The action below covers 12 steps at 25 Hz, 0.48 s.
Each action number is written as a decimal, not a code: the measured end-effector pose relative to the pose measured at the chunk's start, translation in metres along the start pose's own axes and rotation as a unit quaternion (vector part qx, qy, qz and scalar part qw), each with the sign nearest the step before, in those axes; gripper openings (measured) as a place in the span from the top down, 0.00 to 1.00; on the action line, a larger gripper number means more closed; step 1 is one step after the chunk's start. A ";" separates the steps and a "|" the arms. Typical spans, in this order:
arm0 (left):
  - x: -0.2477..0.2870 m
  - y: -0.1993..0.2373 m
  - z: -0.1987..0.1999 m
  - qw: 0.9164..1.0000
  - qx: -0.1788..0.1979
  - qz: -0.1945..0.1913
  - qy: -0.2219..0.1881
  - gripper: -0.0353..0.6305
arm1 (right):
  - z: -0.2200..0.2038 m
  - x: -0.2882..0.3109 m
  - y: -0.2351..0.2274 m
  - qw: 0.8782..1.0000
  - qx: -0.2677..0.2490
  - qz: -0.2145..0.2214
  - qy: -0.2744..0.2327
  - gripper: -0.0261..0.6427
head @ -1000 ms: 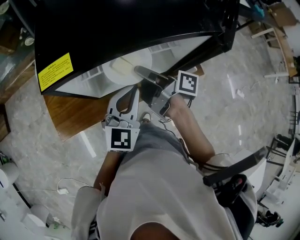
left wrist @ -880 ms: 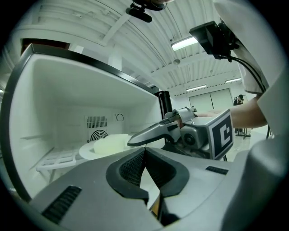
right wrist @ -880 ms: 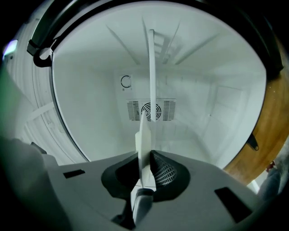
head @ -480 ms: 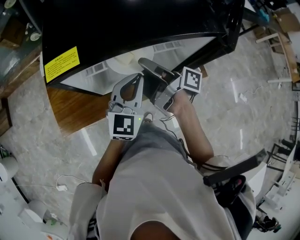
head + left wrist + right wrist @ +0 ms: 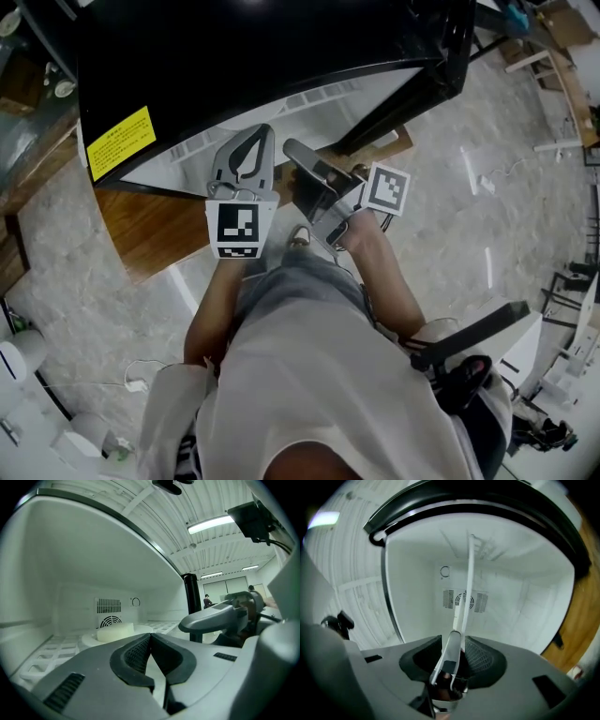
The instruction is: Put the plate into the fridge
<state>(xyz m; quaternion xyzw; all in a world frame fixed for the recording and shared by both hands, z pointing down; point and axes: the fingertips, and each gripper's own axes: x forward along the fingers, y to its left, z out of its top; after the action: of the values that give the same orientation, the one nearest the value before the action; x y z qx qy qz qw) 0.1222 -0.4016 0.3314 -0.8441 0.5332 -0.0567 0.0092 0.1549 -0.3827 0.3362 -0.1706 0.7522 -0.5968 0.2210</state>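
Pale marbled floor [image 5: 487, 187], what looks like a wooden board [image 5: 155, 225], ceiling strip light [image 5: 211, 523].

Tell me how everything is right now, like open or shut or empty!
fridge: open.
plate: flat on the shelf, pale block on top.
left hand-held gripper: shut, empty.
right hand-held gripper: open, jaws have just been opening, plate rim between them, not pinched.

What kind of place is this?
Probably a workshop or lab hall, not a home kitchen: a small open fridge, loose cables on the floor, and strip lights overhead.
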 end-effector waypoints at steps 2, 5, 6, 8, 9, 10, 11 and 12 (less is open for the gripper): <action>0.004 0.004 -0.001 1.000 0.000 0.000 0.001 0.92 | 0.007 0.000 0.010 0.995 -0.092 -0.029 -0.015 0.75; 0.009 0.004 0.001 1.000 0.000 -0.005 0.001 0.92 | 0.018 0.006 0.020 0.963 -0.256 -0.084 -0.030 0.76; 0.010 0.002 0.001 1.000 0.003 -0.006 0.001 0.92 | 0.021 0.010 0.019 0.939 -0.323 -0.113 -0.025 0.78; 0.005 0.001 0.004 1.000 0.005 -0.003 0.000 0.92 | 0.024 0.016 0.014 0.875 -0.452 -0.173 -0.006 0.86; -0.001 0.002 0.006 1.000 0.005 0.004 -0.001 0.92 | 0.023 0.020 0.012 0.845 -0.498 -0.193 0.007 0.88; -0.007 0.005 0.007 1.000 0.006 0.013 -0.002 0.92 | 0.021 0.024 0.011 0.822 -0.531 -0.204 0.019 0.89; -0.013 0.011 0.008 1.000 0.006 0.026 -0.002 0.92 | 0.018 0.029 0.011 0.806 -0.554 -0.208 0.029 0.90; -0.018 0.017 0.008 0.999 0.007 0.038 0.000 0.92 | 0.015 0.034 0.010 0.794 -0.570 -0.209 0.038 0.91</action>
<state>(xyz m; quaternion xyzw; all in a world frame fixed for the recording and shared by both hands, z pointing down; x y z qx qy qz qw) 0.1005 -0.3934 0.3206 -0.8229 0.5647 -0.0599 0.0171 0.1342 -0.4100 0.3189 -0.3956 0.9101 -0.0976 -0.0752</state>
